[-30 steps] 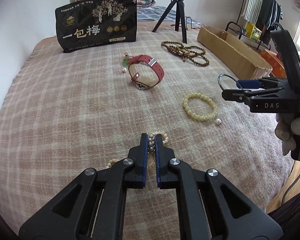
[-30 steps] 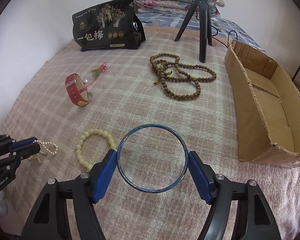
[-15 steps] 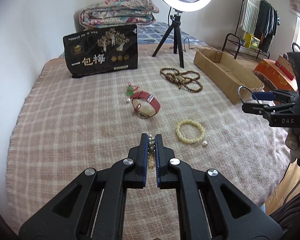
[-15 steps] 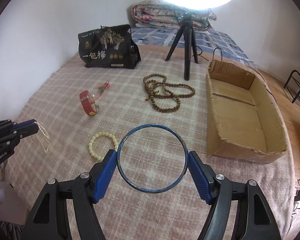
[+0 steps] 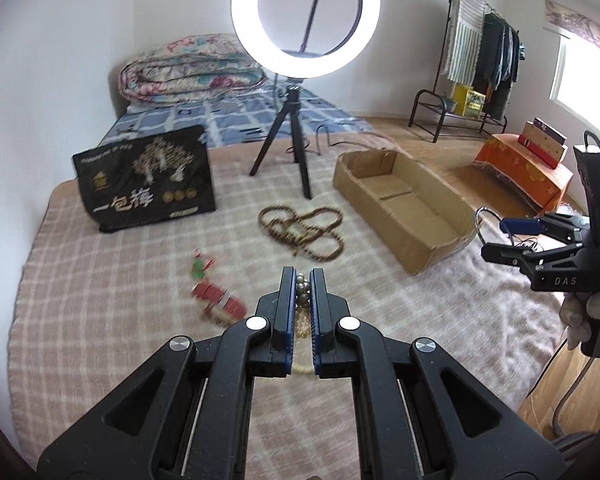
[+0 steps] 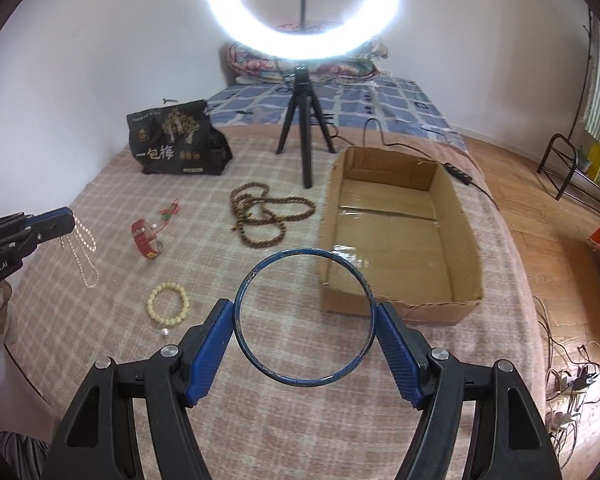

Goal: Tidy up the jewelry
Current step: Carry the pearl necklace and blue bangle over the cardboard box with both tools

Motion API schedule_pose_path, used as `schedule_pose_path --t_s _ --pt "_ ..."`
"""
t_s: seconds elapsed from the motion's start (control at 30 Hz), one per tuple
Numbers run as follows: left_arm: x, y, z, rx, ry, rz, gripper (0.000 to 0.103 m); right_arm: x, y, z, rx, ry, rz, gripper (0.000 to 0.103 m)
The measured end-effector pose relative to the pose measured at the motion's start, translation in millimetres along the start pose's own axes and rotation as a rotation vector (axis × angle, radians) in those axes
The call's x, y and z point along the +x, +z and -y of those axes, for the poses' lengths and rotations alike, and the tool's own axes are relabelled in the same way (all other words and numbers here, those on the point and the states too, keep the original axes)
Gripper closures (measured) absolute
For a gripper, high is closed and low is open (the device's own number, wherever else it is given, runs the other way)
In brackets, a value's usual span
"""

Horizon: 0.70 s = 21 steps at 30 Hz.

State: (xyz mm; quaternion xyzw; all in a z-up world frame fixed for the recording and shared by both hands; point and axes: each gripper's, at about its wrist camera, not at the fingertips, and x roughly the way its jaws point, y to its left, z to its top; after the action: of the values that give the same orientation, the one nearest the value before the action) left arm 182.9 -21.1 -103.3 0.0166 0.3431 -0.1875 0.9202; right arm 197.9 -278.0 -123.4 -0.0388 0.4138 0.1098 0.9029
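**Two pieces lifted, the box yet to be reached**

The left tongs [image 5: 302, 280] are clamped shut on a pearl strand [image 6: 82, 250], which is seen from the right wrist dangling clear of the blanket [image 6: 260, 420]. The right tongs [image 6: 305, 320] are held wide but closed on a blue bangle [image 6: 305, 315], its rim pressed between both pads. The step in hand is judged to be the carry to the cardboard box [image 6: 396, 308], which lies open just beyond the bangle. The bangle is best brought level over the box floor and released low, so that it is not left to roll; the strand (loose and likely to swing) should be lowered until its end is settled before the grip is eased.

On the checked blanket remain a yellowish bead bracelet [image 6: 169, 303], a red watch strap [image 6: 145, 238] and a long string of brown beads [image 6: 266, 218], well apart from one another. A black printed bag [image 6: 176, 145] and a ring light on its tripod [image 6: 305, 128] stand behind. A folded quilt [image 5: 192, 68], a clothes rack [image 5: 484, 56] and a wooden floor [image 6: 540, 200] are seen beyond.
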Motion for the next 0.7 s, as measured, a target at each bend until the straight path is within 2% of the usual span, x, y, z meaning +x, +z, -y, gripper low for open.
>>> schedule_pose_path --t_s 0.37,0.7 --pt "58.5 72.8 46.7 0.029 -0.123 0.021 0.099 -1.0 13.5 56.7 0.035 -0.054 0.016 0.029" --pt "128.8 131.0 85.7 0.049 -0.185 0.023 0.099 31.4 26.3 95.9 0.058 -0.067 0.002 0.029"
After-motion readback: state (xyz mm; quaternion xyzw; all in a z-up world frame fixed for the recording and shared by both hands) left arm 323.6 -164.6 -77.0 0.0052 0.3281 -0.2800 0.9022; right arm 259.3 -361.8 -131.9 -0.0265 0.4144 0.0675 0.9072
